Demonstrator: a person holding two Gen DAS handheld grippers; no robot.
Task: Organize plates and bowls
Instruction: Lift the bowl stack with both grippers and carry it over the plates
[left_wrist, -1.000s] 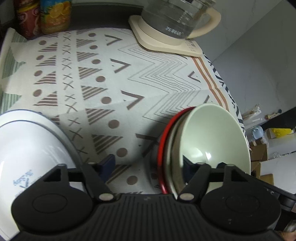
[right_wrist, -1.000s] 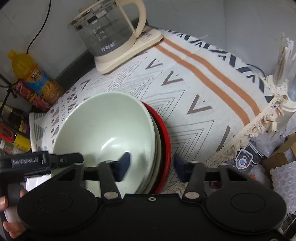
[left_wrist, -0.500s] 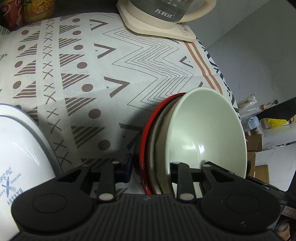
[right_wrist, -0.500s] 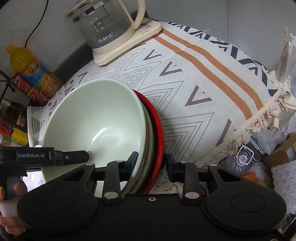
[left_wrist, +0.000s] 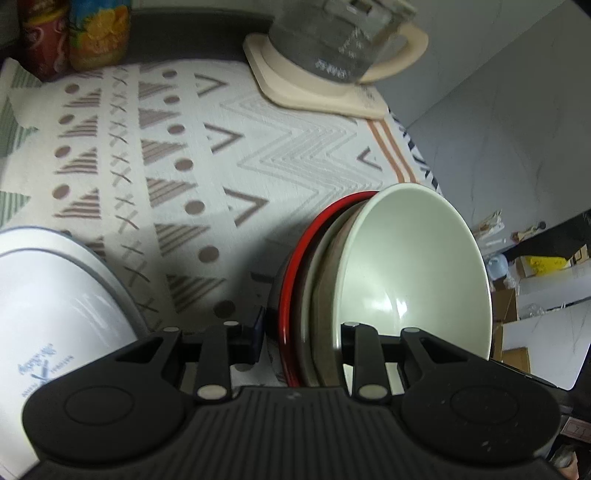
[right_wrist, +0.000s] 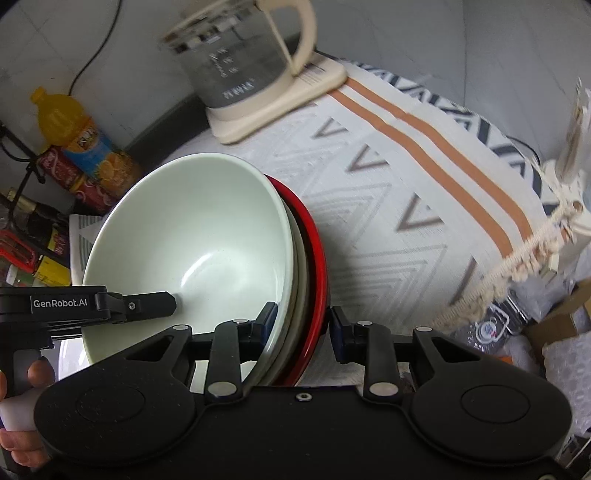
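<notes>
Left wrist view: left gripper (left_wrist: 301, 341) clamped on the rims of a nested stack — pale green bowl (left_wrist: 413, 269) inside, red bowl (left_wrist: 295, 280) outermost, a dull rim between.
Stack position: tilted on edge above the patterned cloth (left_wrist: 207, 155).
Left edge: white plate (left_wrist: 55, 295).
Far end: glass kettle (left_wrist: 332, 40) on its cream base.
Right wrist view: right gripper (right_wrist: 301, 326) clamped on the same stack's rims — green bowl (right_wrist: 199, 236) left, red bowl (right_wrist: 317, 266) right.
Left gripper's finger (right_wrist: 147, 304): reaches into the green bowl.
Behind: juice bottle (right_wrist: 74, 133).
</notes>
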